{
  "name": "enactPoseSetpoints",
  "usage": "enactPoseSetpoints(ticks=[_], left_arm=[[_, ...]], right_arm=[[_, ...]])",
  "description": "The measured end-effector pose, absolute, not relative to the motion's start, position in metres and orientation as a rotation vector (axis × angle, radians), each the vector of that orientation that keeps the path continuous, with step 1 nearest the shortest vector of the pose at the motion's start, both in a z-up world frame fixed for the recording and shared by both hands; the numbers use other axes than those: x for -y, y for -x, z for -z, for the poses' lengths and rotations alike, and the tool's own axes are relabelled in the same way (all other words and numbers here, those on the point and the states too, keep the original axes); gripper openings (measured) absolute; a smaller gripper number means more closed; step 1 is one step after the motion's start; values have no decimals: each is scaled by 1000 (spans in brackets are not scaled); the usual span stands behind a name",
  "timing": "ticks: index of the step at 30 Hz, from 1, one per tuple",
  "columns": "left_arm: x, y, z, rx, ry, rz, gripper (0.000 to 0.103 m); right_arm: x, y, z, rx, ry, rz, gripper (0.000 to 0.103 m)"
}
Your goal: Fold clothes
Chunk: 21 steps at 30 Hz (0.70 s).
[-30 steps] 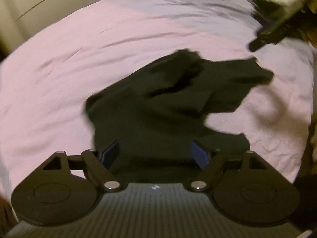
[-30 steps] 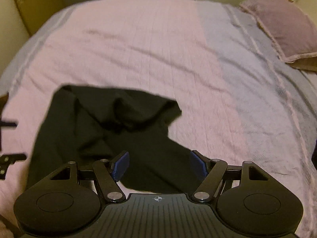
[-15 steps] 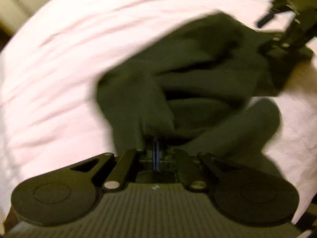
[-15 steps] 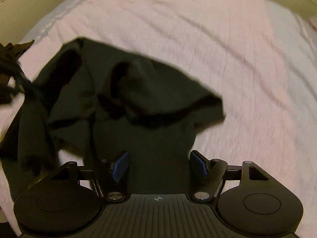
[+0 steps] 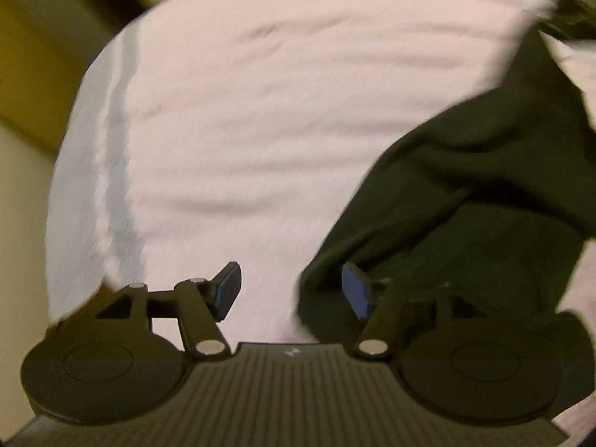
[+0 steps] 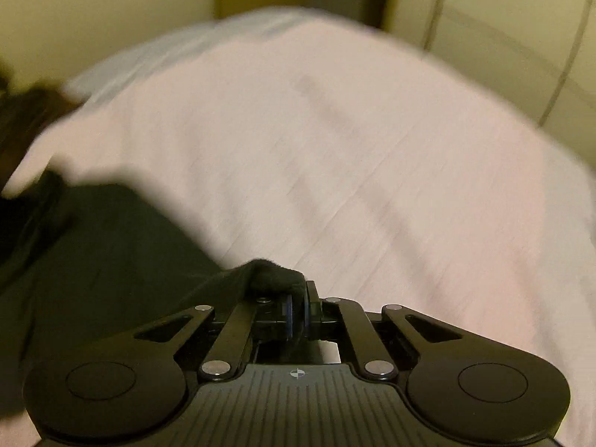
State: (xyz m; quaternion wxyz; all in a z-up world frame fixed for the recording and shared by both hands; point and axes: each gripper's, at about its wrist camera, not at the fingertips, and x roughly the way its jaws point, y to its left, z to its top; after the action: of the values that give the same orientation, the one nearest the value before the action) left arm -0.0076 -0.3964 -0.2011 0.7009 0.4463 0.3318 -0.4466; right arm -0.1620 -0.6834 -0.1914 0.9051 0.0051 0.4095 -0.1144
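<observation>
The left hand-held gripper is spread wide, its blue-faced pads apart with only pink bedspread showing between them. The dark garment lies on the bed to its right, and the cloth's near edge runs just beside the right-hand pad; whether it touches that pad cannot be told through the blur. From there the garment heaps up and away toward the upper right of the left wrist view, with a thick fold across its middle.

The right hand-held gripper is pressed together on a bunched corner of the same dark garment, a small hump of cloth rising just ahead of the closed pads. The rest of the cloth trails off to the left of that view, its upper edge slanting across the bedspread.

Open room is generous (both views are motion-blurred, so fine edges are soft). Ahead of and to the right of the right gripper the bedspread is bare up to the far bed edge, where pale cupboard panels stand behind it. In the left wrist view a paler stripe of the cover runs along the bed's left edge, with a yellowish wall beyond it.
</observation>
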Motion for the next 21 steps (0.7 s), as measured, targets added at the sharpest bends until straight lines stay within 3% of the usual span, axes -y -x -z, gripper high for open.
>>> enactPoseSetpoints(ticks=[2, 4, 6, 8, 15, 16, 19, 21], left_arm=[[407, 23, 195, -688, -991, 1098, 67], [418, 39, 192, -636, -994, 1199, 67], [431, 48, 207, -621, -1043, 1247, 67], [441, 52, 223, -620, -1082, 1273, 67], [379, 13, 234, -765, -1023, 1060, 67], [363, 5, 233, -802, -1005, 1003, 67], [322, -8, 236, -911, -969, 869, 71], [339, 1, 241, -847, -996, 951, 71]], right_arm=[[707, 147, 170, -776, -30, 280, 4], [721, 141, 156, -718, -78, 289, 4], [726, 142, 152, -696, -131, 298, 11], [721, 149, 153, -721, -147, 332, 50], [673, 202, 198, -866, -183, 360, 55], [664, 204, 203, -880, -176, 346, 57], [629, 182, 218, -906, -84, 215, 80], [606, 162, 232, -945, 5, 133, 81]])
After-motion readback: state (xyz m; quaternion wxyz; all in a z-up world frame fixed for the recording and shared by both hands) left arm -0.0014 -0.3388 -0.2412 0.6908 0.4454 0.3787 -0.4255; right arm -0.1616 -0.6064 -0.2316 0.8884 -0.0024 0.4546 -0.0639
